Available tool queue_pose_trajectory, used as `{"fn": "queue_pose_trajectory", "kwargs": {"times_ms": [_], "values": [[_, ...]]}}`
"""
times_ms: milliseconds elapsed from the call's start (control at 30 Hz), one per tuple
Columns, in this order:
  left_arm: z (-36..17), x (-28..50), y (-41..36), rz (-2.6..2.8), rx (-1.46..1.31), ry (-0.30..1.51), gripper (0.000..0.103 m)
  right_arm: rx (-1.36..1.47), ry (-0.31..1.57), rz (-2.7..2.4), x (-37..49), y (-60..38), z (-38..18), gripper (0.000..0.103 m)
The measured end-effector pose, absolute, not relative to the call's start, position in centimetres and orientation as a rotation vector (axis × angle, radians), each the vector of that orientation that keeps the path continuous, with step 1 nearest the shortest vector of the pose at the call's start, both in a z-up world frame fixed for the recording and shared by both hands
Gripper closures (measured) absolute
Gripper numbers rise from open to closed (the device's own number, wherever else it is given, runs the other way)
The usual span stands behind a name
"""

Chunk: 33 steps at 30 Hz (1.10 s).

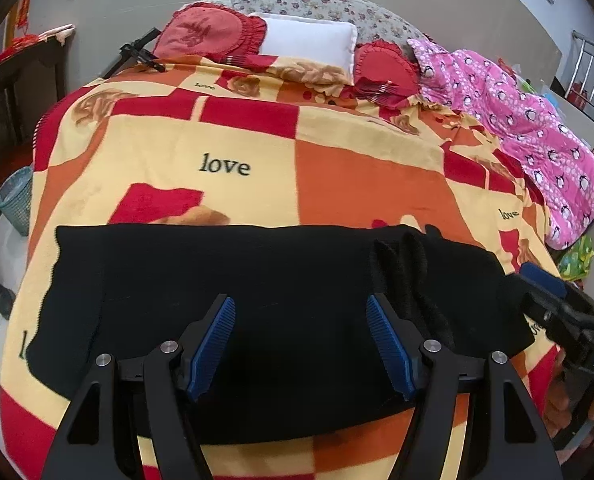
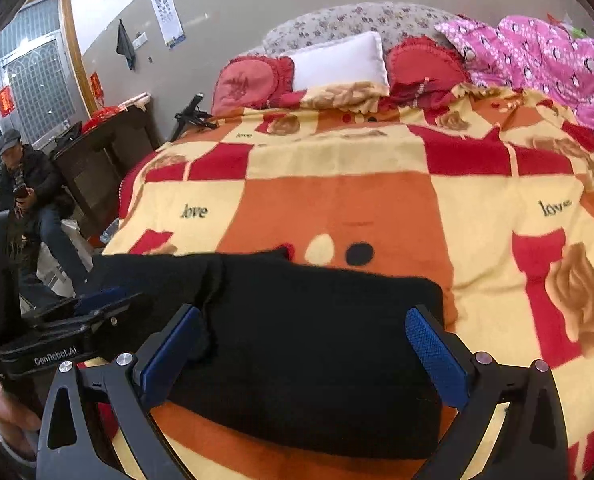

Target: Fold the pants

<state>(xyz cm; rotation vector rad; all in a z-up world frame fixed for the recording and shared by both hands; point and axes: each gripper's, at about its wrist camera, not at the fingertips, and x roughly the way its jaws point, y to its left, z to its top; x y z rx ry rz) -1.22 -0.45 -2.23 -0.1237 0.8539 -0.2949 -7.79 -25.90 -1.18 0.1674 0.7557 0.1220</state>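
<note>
The black pants point(image 1: 233, 300) lay flat in a folded band across the patterned blanket point(image 1: 337, 176), directly ahead of and beneath both grippers. The left gripper point(image 1: 301, 344) hovered over the middle of the band with its blue pads point(image 1: 213, 344) spread wide and nothing between them — the cloth lay below, not pinched. The right gripper point(image 2: 301, 356) was spread just as wide above the band's right end, with bunched folds of cloth just beyond its left pad point(image 2: 169, 356) — holding nothing.
</note>
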Motion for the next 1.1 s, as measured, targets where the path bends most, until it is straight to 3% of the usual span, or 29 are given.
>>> {"fn": "queue_pose_trajectory", "kwargs": {"times_ms": [600, 1100], "values": [[-1.4, -4.2, 6.3, -0.250, -0.269, 0.854, 0.035, 0.170, 0.761, 0.252, -5.9, -21.2, -0.7, 0.000], [-2.3, -7.9, 13.2, -0.031, -0.388, 0.885, 0.033, 0.062, 0.779, 0.553, -1.6, -10.7, 0.5, 0.000]]}}
